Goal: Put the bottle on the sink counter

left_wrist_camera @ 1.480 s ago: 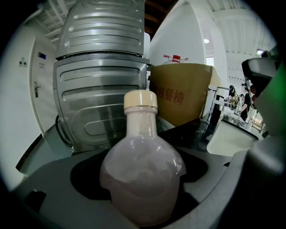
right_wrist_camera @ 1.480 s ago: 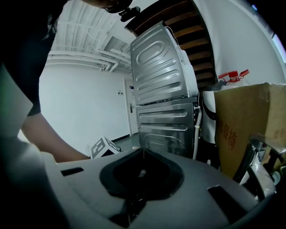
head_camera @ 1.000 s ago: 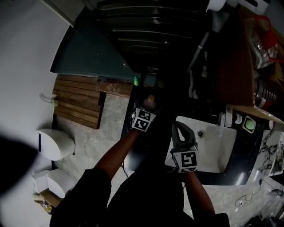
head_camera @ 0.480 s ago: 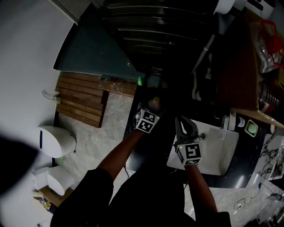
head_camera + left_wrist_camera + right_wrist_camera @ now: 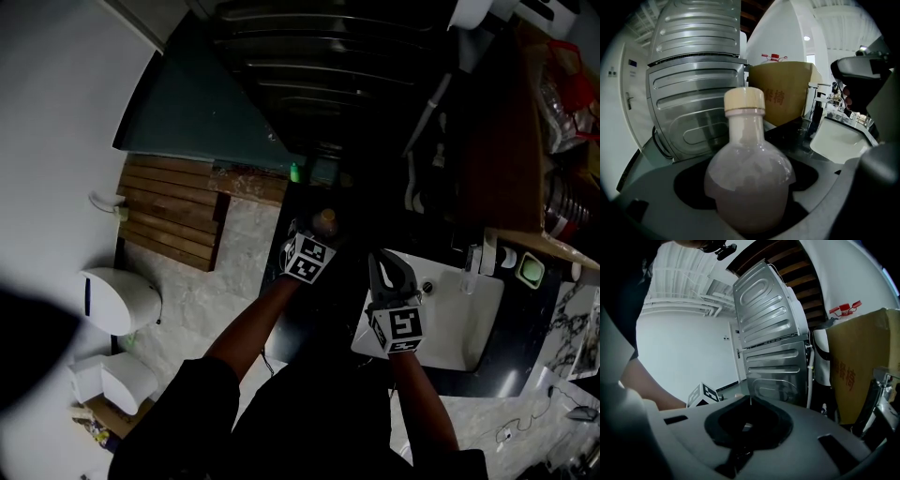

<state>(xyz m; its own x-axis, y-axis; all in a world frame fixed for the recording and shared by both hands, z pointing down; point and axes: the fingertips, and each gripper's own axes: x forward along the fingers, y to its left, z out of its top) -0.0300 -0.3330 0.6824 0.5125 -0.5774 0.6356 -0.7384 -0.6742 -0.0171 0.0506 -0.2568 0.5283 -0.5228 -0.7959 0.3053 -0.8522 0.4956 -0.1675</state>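
Observation:
A round-bellied bottle (image 5: 749,183) of pale pinkish liquid with a cream cap stands upright between the jaws of my left gripper (image 5: 750,211), which is shut on its belly. From the head view only the bottle's cap (image 5: 325,222) shows, just past the left gripper (image 5: 317,240), over the dark counter (image 5: 328,319) left of the white sink (image 5: 459,314). My right gripper (image 5: 390,265) hovers at the sink's left rim. Its jaws are shut with nothing in them, and the tips meet in the right gripper view (image 5: 750,398).
A ribbed metal appliance (image 5: 693,108) stands behind the bottle, with a cardboard box (image 5: 785,96) to its right. A faucet (image 5: 472,260) and a green soap dish (image 5: 530,271) sit at the sink's far side. Wooden slats (image 5: 173,211) and a white toilet (image 5: 117,300) lie on the floor at left.
The head view has shifted a little. Both grippers keep nearly the same places, the left still holding the bottle and the right still shut beside the sink.

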